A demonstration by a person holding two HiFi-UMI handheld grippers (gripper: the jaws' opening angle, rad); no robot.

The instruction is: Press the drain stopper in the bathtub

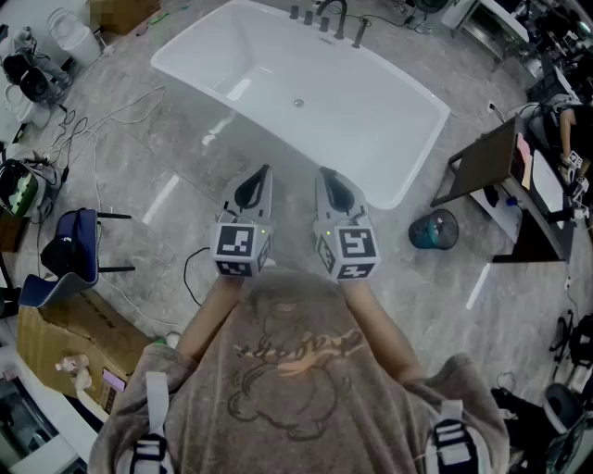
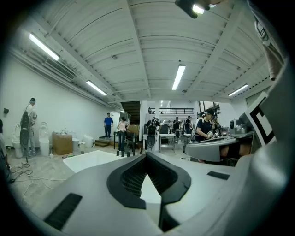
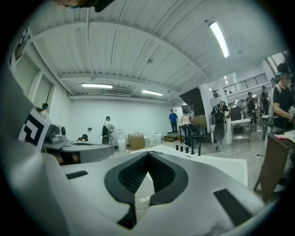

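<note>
Left tongs (image 1: 263,173): clenched, folks, tips meeting, nothing caught between them, held low and level in front of the person.
Right tongs (image 1: 324,174): same story, pressed shut and empty, just beside the left pair, a narrow gap between the two.
Bathtub (image 1: 371,139): white, set askew on the grey floor (image 1: 185,167), straight ahead of both tips; its near long rim runs across just beyond them.
Drain stopper (image 1: 298,103): a small round spot on the tub's bottom, ahead of the tongs and between their lines, well past the tips, untouched.
Taps (image 1: 332,18): dark, on the far rim, beyond the stopper.
Room ahead: bare floor up to the rim, open white basin over it.
Left of the left tongs: loose cables (image 1: 102,120) and a blue chair (image 1: 79,245), both well apart.
Right of the right tongs: a teal round container (image 1: 434,230) near the tub's corner, and a dark desk (image 1: 486,162) past it.
</note>
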